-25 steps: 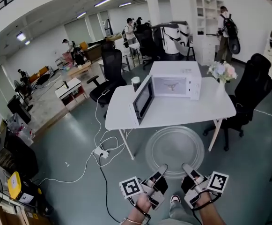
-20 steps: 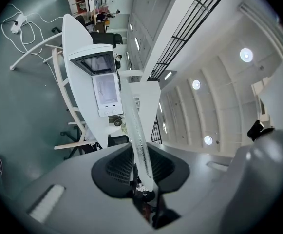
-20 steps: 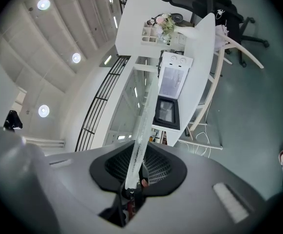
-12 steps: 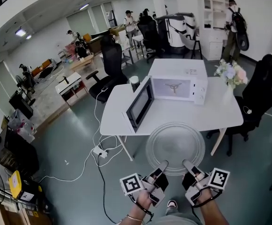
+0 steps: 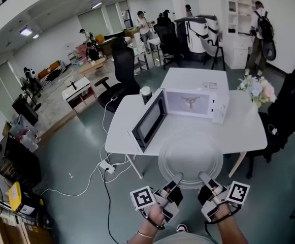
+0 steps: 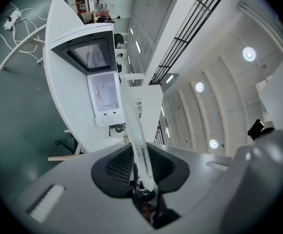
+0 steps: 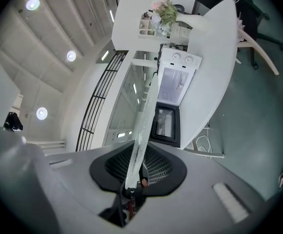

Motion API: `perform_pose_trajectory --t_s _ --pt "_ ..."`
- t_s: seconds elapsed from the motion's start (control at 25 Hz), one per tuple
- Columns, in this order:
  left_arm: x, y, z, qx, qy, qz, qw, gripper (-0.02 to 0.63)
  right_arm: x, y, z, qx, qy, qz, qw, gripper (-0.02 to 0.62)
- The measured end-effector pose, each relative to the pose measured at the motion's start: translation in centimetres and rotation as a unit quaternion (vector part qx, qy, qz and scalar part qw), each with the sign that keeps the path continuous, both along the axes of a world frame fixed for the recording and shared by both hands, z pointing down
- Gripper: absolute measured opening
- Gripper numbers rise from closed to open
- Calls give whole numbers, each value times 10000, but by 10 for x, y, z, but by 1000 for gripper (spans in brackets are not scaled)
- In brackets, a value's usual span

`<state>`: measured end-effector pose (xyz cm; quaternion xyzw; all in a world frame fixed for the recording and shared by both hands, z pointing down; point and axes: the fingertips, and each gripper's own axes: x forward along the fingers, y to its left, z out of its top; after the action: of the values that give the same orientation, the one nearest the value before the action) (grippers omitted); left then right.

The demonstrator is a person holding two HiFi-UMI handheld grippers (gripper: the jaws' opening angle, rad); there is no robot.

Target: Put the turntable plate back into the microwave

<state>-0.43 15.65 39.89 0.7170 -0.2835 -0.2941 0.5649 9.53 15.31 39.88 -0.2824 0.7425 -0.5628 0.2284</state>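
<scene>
Counter (image 5: 121, 132) bearing the microwave (image 5: 194, 103) (door open).
The turntable plate (image 5: 190, 159) is held before the microwave, clamped by left gripper (image 5: 176, 178) and right gripper (image 5: 202, 177).

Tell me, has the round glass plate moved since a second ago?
Yes. The glass plate has moved toward the microwave: its far rim was about at the white table's near edge, and now it overlaps the tabletop.
</scene>
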Motion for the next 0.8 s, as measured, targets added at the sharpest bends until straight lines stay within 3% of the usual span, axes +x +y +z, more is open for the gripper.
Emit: perform_pose_trajectory --t_s 0.4,0.8 --pt "-5 -42 10 -71 -40 -118 9999 63 -6 -44 14 -87 -70 -92 9999 52" --pt "-9 -115 12 -41 -50 -42 10000 66 -12 -117 16 -125 -39 -22 9999 52"
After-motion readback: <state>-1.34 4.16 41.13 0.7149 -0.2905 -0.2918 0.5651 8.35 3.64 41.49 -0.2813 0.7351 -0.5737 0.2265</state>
